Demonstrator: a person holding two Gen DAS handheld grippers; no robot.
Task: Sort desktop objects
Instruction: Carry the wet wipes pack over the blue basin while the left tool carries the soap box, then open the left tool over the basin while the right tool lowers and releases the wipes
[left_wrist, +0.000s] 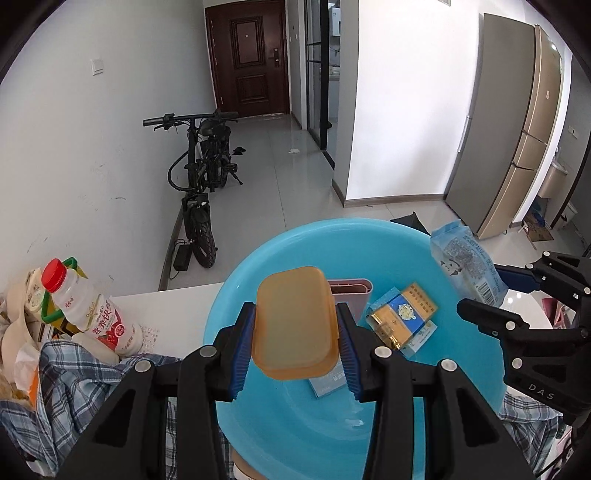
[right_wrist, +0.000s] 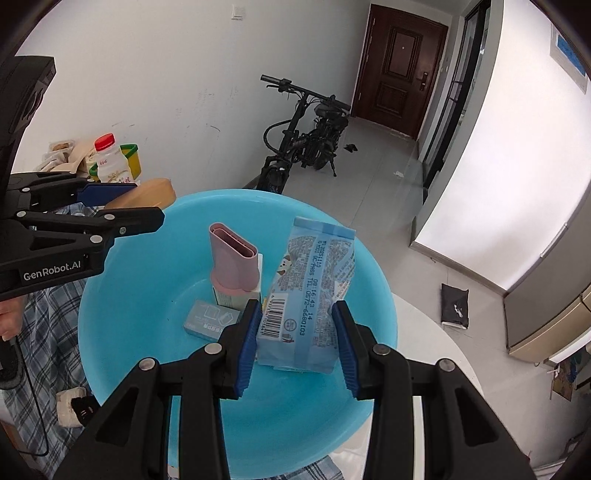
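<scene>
over the round light-blue plastic basin (left_wrist: 236, 295), left gripper (left_wrist: 295, 328) clamps a translucent orange plastic box (left_wrist: 295, 317) and right gripper (right_wrist: 297, 332) pinches a pale-blue printed snack packet (right_wrist: 310, 288), both likely poised for dropping in.

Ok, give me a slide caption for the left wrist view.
Left claw holds an orange lid over a blue basin; right claw brings a blue packet.
</scene>
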